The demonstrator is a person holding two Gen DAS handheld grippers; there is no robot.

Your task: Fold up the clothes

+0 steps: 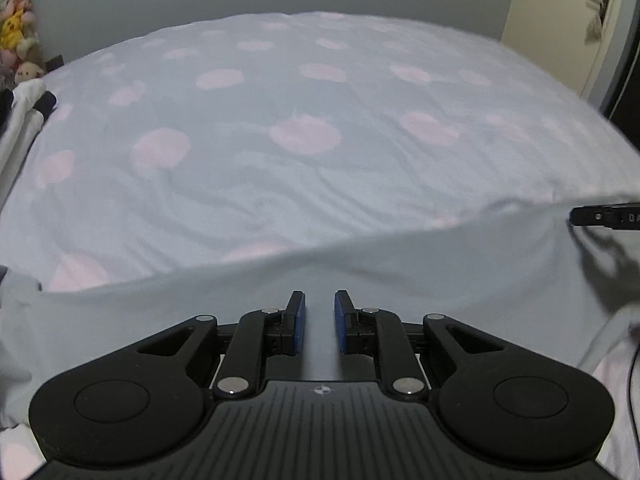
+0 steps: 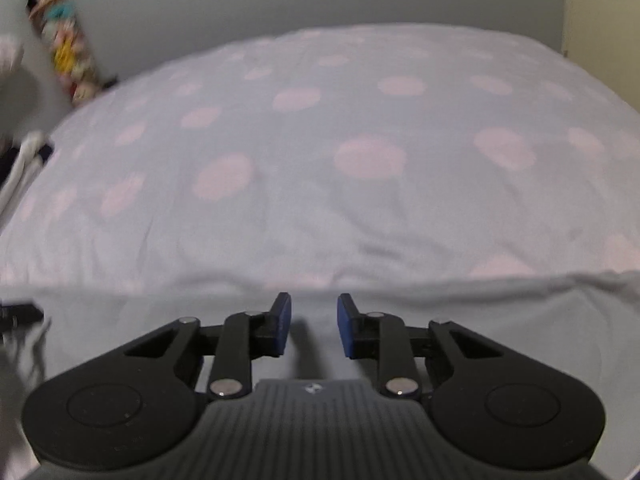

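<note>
A pale grey-blue garment (image 1: 440, 280) lies spread across the near part of the bed, its far edge running across both views. My left gripper (image 1: 320, 304) hovers just over it, blue pads apart with only the flat cloth showing in the gap. My right gripper (image 2: 314, 308) stands the same way over the garment (image 2: 480, 320), its pads a little wider apart and nothing pinched. The right gripper's tip (image 1: 600, 216) shows at the far right of the left wrist view, near the garment's far edge. A tip of the left gripper (image 2: 20, 312) shows at the left edge of the right wrist view.
The bed cover (image 1: 320, 120) is light blue with pink dots and reaches to the grey wall. A white and navy garment (image 1: 28, 108) lies at the bed's left edge. Plush toys (image 1: 16, 28) hang on the left. A cream door (image 1: 560, 20) stands at the right.
</note>
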